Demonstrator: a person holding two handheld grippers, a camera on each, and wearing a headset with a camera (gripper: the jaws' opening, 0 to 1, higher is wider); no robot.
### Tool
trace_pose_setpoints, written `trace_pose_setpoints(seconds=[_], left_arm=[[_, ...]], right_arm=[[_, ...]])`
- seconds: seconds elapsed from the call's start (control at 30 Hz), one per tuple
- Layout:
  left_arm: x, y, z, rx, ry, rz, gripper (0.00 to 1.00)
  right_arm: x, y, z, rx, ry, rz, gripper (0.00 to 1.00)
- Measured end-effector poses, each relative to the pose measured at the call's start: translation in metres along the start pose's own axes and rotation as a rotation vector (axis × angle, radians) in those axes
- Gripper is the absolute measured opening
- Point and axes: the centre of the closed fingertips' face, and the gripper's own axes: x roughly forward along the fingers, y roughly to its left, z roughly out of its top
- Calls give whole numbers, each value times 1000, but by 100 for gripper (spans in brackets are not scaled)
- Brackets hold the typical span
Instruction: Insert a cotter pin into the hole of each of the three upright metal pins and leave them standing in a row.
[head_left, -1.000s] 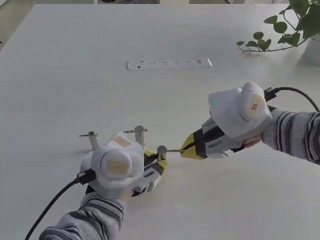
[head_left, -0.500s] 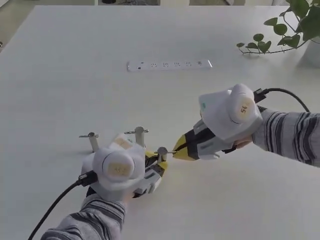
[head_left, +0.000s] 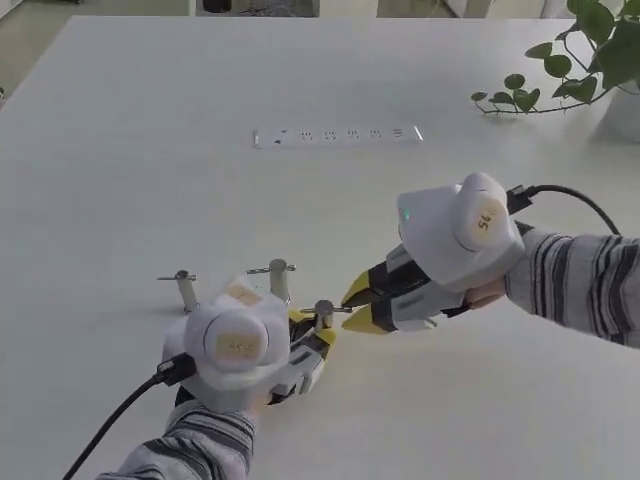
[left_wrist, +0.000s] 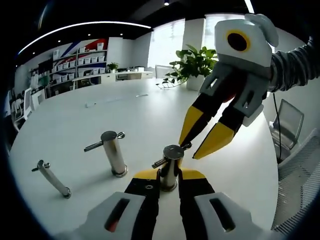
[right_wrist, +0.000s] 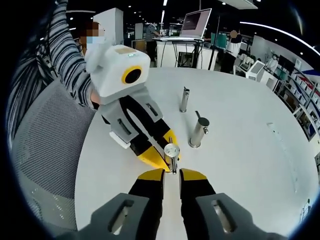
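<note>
Three upright metal pins stand in a row on the white table. The left pin (head_left: 186, 290) and the middle pin (head_left: 279, 279) each carry a cotter pin through the top. My left gripper (head_left: 315, 328) is shut on the right pin (head_left: 323, 314), low on its shaft (left_wrist: 170, 170). A cotter pin (left_wrist: 185, 146) sits through this pin's head, its end poking out toward my right gripper (head_left: 352, 307). The right gripper's yellow jaws stand open on either side of that end, not gripping it (left_wrist: 200, 142). In the right gripper view the pin (right_wrist: 171, 152) rises just beyond my right gripper (right_wrist: 171, 175).
A white power strip (head_left: 338, 133) lies across the table's far middle. A potted plant (head_left: 585, 55) stands at the far right corner. A grey mesh chair (right_wrist: 45, 165) is beside the table. Cables trail from both grippers toward me.
My right gripper moved left to the right pin with the cotter pin, pushed it into the head, then opened its jaws and let go. The left gripper kept its hold.
</note>
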Motion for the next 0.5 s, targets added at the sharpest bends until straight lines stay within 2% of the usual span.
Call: trace_pose_setpoints(seconds=[0.23,0.5], left_arm=[[0,0,0,-30,-7,15,11],[0,0,0,-47,-11,29,11]], right_arm=[[-4,-2,-1,16,-7,-18,0],[-2,-3,4,12,-12,-21,0]])
